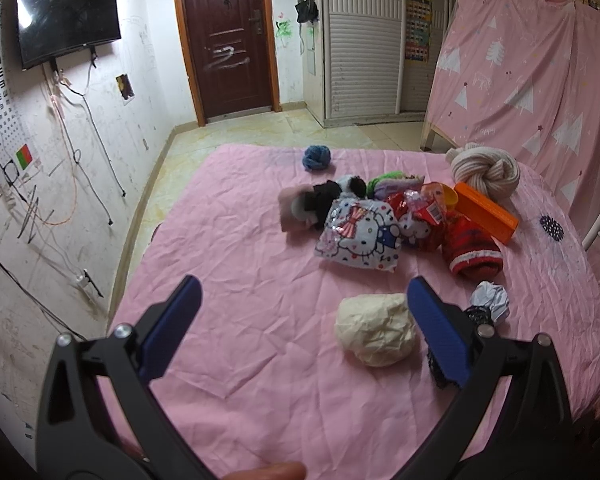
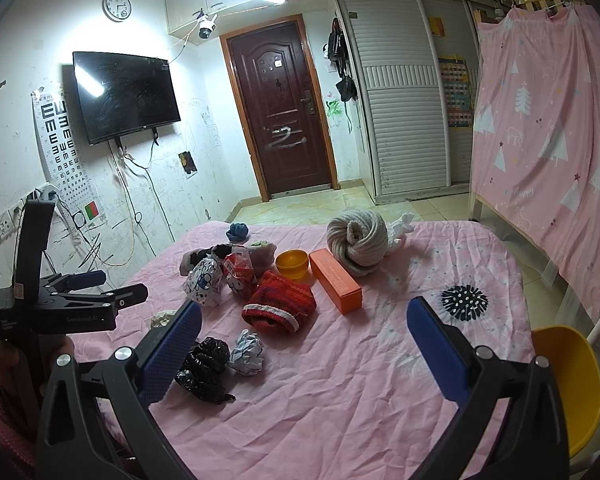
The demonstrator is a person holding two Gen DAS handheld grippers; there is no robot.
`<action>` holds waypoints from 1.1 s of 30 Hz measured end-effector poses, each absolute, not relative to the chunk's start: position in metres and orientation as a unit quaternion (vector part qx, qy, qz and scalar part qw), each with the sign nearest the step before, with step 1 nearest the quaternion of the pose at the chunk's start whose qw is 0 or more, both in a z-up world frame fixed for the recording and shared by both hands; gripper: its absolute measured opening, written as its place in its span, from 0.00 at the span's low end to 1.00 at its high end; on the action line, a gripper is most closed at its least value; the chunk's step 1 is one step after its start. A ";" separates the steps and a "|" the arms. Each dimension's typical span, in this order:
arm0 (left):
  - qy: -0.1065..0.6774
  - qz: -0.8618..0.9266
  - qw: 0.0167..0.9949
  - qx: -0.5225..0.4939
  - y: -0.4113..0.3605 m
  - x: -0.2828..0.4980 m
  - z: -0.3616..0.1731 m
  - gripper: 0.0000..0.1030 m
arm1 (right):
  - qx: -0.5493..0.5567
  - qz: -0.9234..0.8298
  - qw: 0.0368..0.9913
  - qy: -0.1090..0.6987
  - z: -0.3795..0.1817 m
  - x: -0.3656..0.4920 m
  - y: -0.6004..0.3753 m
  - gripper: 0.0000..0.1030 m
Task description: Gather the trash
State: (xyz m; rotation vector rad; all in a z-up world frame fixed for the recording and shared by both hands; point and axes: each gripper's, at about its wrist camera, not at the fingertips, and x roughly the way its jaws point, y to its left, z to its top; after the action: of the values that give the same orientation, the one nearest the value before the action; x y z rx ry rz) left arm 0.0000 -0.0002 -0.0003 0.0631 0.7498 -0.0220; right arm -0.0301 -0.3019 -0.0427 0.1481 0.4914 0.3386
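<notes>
A cream crumpled paper ball [image 1: 376, 329] lies on the pink table cover [image 1: 260, 264], just inside my left gripper's right finger. My left gripper [image 1: 304, 322] is open and empty above the cover. A crumpled white-blue paper ball [image 1: 491, 302] and a crumpled black plastic bag [image 1: 476, 316] lie right of it. In the right wrist view my right gripper [image 2: 304, 344] is open and empty; the black bag [image 2: 204, 368] and paper ball [image 2: 246, 353] lie beside its left finger. The left gripper [image 2: 100, 286] shows at the left.
A pile sits mid-table: Hello Kitty bags [image 1: 360, 234], red knitted hat [image 2: 280, 308], orange box [image 2: 335, 280], orange bowl [image 2: 292, 263], beige yarn [image 2: 358, 240], blue yarn [image 1: 317, 157]. A yellow chair [image 2: 572, 384] stands at the right edge. A pink curtain [image 2: 548, 152] hangs right.
</notes>
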 end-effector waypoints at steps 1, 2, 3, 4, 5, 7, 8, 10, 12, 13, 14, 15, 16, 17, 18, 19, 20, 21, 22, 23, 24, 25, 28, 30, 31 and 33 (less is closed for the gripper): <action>0.366 -0.011 0.930 0.031 0.000 0.000 0.000 0.96 | 0.073 0.167 0.953 0.242 -0.043 -0.030 -0.302 0.93; 0.366 -0.011 0.930 0.031 0.000 0.000 0.000 0.96 | 0.072 0.167 0.953 0.242 -0.043 -0.030 -0.302 0.93; 0.367 -0.011 0.930 0.031 0.000 0.000 0.000 0.96 | 0.072 0.167 0.953 0.242 -0.043 -0.030 -0.301 0.93; 0.367 -0.011 0.930 0.031 0.000 0.000 0.000 0.96 | 0.073 0.167 0.953 0.242 -0.043 -0.030 -0.302 0.93; 0.367 -0.011 0.930 0.031 0.000 0.000 0.000 0.96 | 0.073 0.167 0.953 0.242 -0.043 -0.030 -0.302 0.93; 0.367 -0.011 0.930 0.031 0.000 0.000 0.000 0.96 | 0.073 0.166 0.953 0.242 -0.043 -0.030 -0.302 0.93; 0.367 -0.011 0.930 0.031 0.000 0.000 0.000 0.96 | 0.073 0.166 0.953 0.242 -0.043 -0.030 -0.302 0.93; 0.367 -0.011 0.930 0.031 0.000 0.000 0.000 0.96 | 0.073 0.167 0.953 0.242 -0.043 -0.030 -0.302 0.93; 0.367 -0.011 0.930 0.031 0.000 0.000 0.000 0.96 | 0.073 0.166 0.953 0.242 -0.043 -0.030 -0.302 0.93; 0.367 -0.011 0.930 0.031 0.000 0.000 0.000 0.96 | 0.073 0.167 0.953 0.242 -0.042 -0.031 -0.300 0.93; 0.367 -0.011 0.930 0.031 0.000 0.000 0.000 0.96 | 0.073 0.166 0.953 0.242 -0.042 -0.031 -0.301 0.93; 0.367 -0.011 0.930 0.031 0.000 0.000 0.000 0.96 | 0.072 0.166 0.953 0.242 -0.042 -0.031 -0.300 0.93; 0.367 -0.011 0.930 0.031 0.000 0.000 0.000 0.96 | 0.072 0.166 0.953 0.242 -0.042 -0.031 -0.301 0.93; 0.367 -0.011 0.930 0.031 0.000 0.000 0.000 0.96 | 0.072 0.166 0.953 0.242 -0.043 -0.030 -0.300 0.93; 0.367 -0.011 0.930 0.031 0.000 0.000 0.000 0.96 | 0.072 0.166 0.953 0.242 -0.043 -0.030 -0.300 0.93; 0.367 -0.011 0.929 0.031 0.000 0.000 0.000 0.96 | 0.072 0.166 0.953 0.243 -0.043 -0.030 -0.300 0.93; 0.368 -0.011 0.929 0.031 0.000 0.000 0.000 0.96 | 0.072 0.166 0.953 0.243 -0.043 -0.030 -0.300 0.93; 0.368 -0.011 0.929 0.031 0.000 0.000 0.000 0.96 | 0.072 0.166 0.953 0.243 -0.042 -0.031 -0.300 0.93; 0.367 -0.011 0.929 0.031 0.000 0.000 0.000 0.96 | 0.073 0.166 0.953 0.242 -0.042 -0.030 -0.300 0.93; 0.367 -0.011 0.929 0.031 0.000 0.000 0.000 0.96 | 0.073 0.166 0.953 0.243 -0.042 -0.030 -0.300 0.93; 0.367 -0.011 0.930 0.031 0.000 0.000 0.000 0.96 | 0.073 0.166 0.953 0.243 -0.042 -0.030 -0.299 0.93; 0.367 -0.011 0.930 0.031 0.000 0.000 0.000 0.96 | 0.073 0.166 0.953 0.243 -0.042 -0.030 -0.299 0.93; 0.368 -0.011 0.929 0.031 0.000 0.000 0.000 0.96 | 0.072 0.166 0.953 0.243 -0.042 -0.030 -0.299 0.93; 0.368 -0.011 0.929 0.031 0.000 0.000 0.000 0.96 | 0.072 0.167 0.953 0.243 -0.042 -0.030 -0.299 0.93; 0.368 -0.011 0.929 0.031 0.000 0.000 0.000 0.96 | 0.072 0.167 0.953 0.243 -0.044 -0.030 -0.299 0.93; 0.368 -0.011 0.929 0.031 0.000 0.000 0.000 0.96 | 0.072 0.168 0.953 0.243 -0.044 -0.030 -0.299 0.93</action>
State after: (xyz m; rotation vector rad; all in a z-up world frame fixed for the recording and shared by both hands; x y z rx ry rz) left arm 0.0003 -0.0003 -0.0004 0.0637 0.7532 -0.0218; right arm -0.0303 -0.2993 -0.0442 0.1466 0.4945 0.3404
